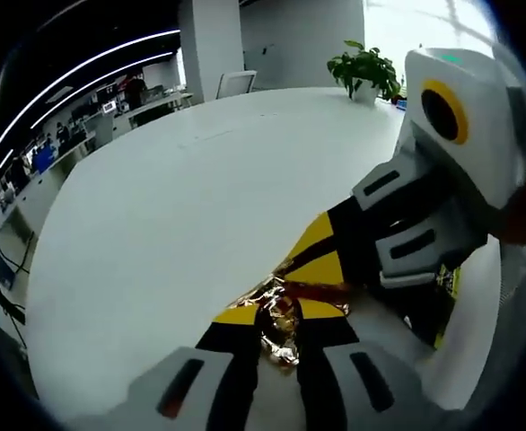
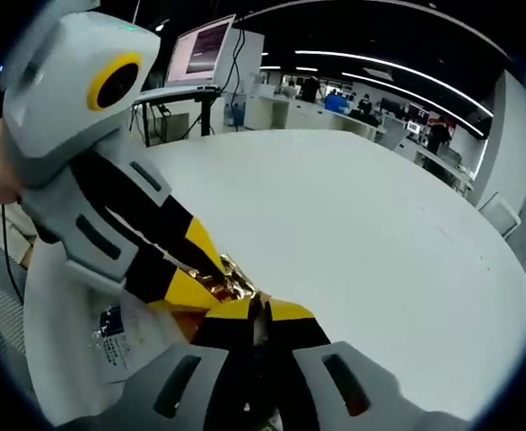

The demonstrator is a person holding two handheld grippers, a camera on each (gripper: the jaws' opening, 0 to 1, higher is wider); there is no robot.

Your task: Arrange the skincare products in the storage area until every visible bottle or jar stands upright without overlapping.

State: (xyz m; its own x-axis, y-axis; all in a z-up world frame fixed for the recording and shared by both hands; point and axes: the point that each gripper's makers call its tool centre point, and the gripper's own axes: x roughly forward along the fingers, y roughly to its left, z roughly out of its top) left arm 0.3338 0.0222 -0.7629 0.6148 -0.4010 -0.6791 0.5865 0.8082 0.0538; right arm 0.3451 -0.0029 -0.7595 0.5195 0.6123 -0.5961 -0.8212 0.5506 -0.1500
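Both the left gripper (image 1: 279,334) and right gripper (image 2: 261,330) pinch one shiny gold packet (image 1: 276,314); pull slowly and gently so it won't rip.

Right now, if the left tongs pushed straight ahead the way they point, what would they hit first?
The left tongs already pinch a crinkled gold foil item. Just beyond it sit the right tongs' yellow tips, then bare white table; depth is uncertain.
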